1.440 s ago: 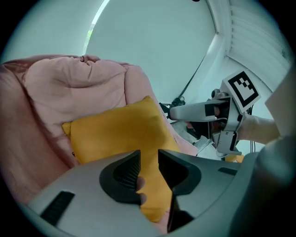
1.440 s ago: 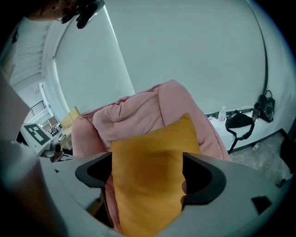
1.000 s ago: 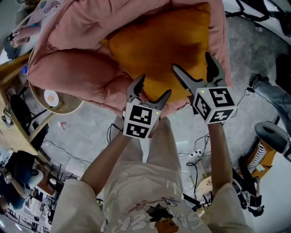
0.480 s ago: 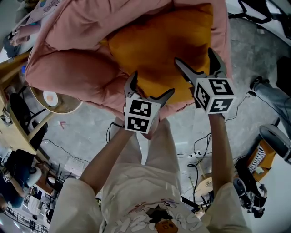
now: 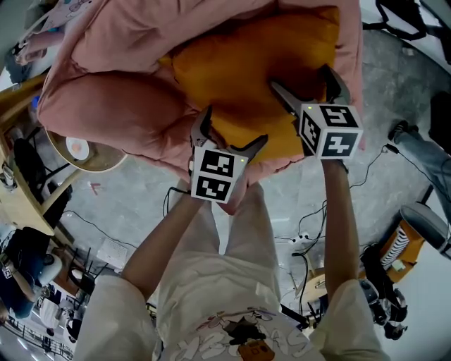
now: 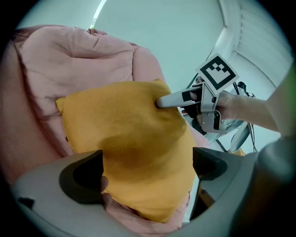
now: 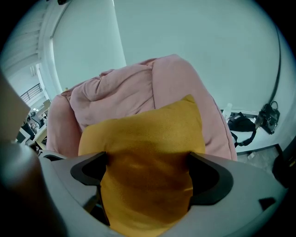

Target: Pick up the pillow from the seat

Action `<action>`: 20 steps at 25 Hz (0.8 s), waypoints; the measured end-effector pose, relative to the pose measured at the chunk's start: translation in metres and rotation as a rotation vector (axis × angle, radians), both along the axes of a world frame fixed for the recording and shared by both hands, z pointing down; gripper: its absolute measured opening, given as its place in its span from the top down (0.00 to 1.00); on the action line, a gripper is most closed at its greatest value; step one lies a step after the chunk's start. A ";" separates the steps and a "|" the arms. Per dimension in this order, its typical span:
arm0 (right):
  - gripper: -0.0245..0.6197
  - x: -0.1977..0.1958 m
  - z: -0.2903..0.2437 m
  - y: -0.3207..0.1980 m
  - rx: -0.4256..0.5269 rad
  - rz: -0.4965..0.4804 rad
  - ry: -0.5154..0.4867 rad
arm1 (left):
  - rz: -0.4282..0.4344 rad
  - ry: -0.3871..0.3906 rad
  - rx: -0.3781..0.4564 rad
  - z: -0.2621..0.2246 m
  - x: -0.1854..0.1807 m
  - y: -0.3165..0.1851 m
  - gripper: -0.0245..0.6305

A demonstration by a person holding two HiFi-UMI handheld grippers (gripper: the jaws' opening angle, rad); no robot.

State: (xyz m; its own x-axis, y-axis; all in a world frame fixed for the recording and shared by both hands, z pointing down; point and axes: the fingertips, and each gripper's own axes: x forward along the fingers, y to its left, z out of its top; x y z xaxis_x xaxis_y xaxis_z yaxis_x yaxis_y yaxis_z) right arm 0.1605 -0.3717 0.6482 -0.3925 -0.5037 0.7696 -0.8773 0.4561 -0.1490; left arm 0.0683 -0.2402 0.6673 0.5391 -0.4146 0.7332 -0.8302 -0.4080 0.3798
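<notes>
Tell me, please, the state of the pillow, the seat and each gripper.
pillow: lying on the seat, leaning against its back, not lifted.
seat: occupied by the pillow.
left gripper: open, jaws have just been opening, pillow's lower edge between them, not clamped.
right gripper: open, jaws have just been opening, pillow between them, not clamped.

Grey floor (image 5: pixel 134 204) down below, with thin black cables (image 5: pixel 171 194) across it and a white plug strip (image 5: pixel 304 240). At the left, a round wooden stand (image 5: pixel 106 169) — on it a small white thing with an orange spot (image 5: pixel 76 148). Beside that, a wooden table (image 5: pixel 21 204). Far up at the right, a black bag (image 5: pixel 394 17) — and behind everything, a plain pale wall (image 7: pixel 194 41).
</notes>
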 end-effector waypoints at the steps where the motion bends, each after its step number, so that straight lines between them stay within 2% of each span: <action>1: 0.11 0.000 0.001 0.000 -0.001 0.003 0.004 | 0.001 -0.001 -0.002 0.001 -0.001 0.001 0.05; 5: 0.13 -0.002 0.006 -0.002 -0.011 0.017 0.020 | 0.001 0.004 0.001 -0.001 -0.003 -0.001 0.06; 8: 0.26 -0.006 0.013 -0.001 -0.021 0.038 0.034 | -0.018 -0.002 0.009 0.001 -0.006 -0.004 0.06; 12: 0.56 -0.009 0.019 0.007 -0.032 0.050 0.034 | -0.012 -0.014 -0.022 0.011 -0.005 -0.001 0.06; 16: 0.69 -0.009 0.017 0.013 -0.042 0.050 0.027 | -0.046 -0.032 -0.032 0.018 -0.011 0.000 0.06; 20: 0.76 -0.004 0.015 0.022 -0.046 0.028 0.045 | -0.099 -0.069 -0.022 0.035 -0.022 -0.003 0.06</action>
